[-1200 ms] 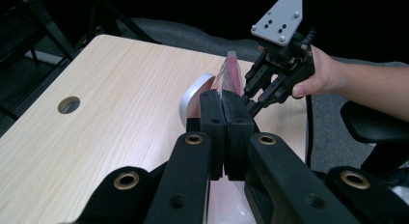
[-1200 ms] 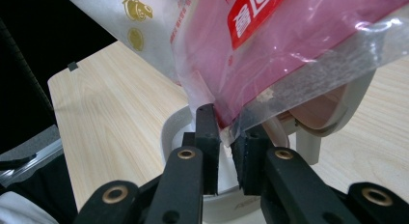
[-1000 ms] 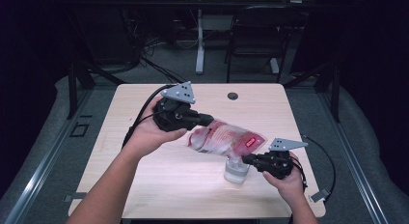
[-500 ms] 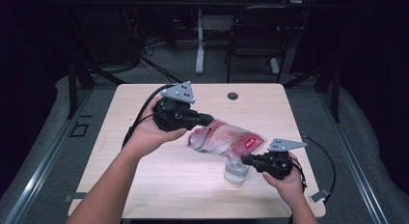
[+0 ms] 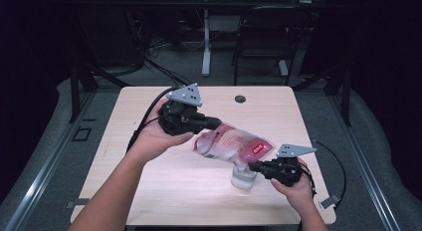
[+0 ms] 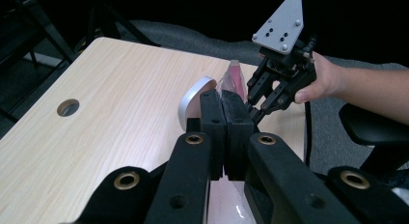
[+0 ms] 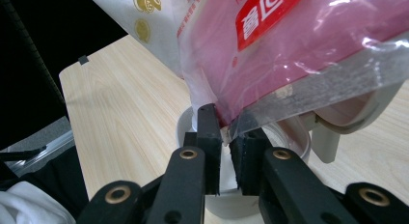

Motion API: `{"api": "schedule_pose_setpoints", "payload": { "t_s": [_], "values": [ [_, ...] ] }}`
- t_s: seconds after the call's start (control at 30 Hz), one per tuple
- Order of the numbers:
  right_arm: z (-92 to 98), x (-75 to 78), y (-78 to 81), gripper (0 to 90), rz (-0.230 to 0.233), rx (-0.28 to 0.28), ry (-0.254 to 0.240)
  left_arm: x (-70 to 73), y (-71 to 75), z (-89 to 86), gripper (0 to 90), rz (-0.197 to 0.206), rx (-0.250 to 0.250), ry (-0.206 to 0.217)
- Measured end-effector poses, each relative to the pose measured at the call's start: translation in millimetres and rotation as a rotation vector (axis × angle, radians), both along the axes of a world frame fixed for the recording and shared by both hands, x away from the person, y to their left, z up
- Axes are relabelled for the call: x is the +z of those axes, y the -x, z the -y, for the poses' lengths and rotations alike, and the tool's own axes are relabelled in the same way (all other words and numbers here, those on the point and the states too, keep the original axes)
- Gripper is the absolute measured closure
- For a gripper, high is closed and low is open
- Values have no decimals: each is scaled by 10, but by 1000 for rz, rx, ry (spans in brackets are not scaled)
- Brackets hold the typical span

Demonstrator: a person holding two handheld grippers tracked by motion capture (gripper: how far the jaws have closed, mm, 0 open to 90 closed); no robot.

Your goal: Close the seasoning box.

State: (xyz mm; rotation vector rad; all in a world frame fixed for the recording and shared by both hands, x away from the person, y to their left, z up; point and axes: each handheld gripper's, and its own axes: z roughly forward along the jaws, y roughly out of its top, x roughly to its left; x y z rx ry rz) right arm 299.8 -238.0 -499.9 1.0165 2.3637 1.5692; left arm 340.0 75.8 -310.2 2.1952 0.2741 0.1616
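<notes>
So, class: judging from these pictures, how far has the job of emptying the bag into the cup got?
Done: the bag is lifted and tilted, its lower end over the cup. In hand: the left gripper is clamped on the bag's upper end, and the right gripper pinches its clear lower edge above the cup's open lid. Left, probably: the pouring itself; no contents can be seen falling.

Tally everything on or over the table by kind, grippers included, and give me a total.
Grippers: 2, the left gripper and the right gripper
Bags: 1, the pink and white bag held over the table
Cups: 1, the clear cup under the bag's lower end
Total: 4
</notes>
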Motion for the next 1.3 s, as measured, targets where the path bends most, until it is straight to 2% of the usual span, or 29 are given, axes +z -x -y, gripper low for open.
{"api": "schedule_pose_setpoints", "payload": {
  "t_s": [0.27, 0.5, 0.7, 0.97, 1.3],
  "values": [
    [53, 17, 37, 834, 4, -15, -12, 11, -2, 34, 896, 0, -11, 3],
    [40, 7, 4, 833, 5, -23, -13, 17, -5, 27, 896, 9, -8, -2],
    [-24, -4, -43, 833, -2, -2, -11, 34, 7, 5, 896, 10, 3, 5],
    [-47, 6, -5, 834, 2, 21, -4, 47, 16, -13, 897, 13, 0, 10],
    [-28, -3, -53, 832, 0, -14, -2, 39, 11, 25, 896, 17, -5, 11]
  ]
}}
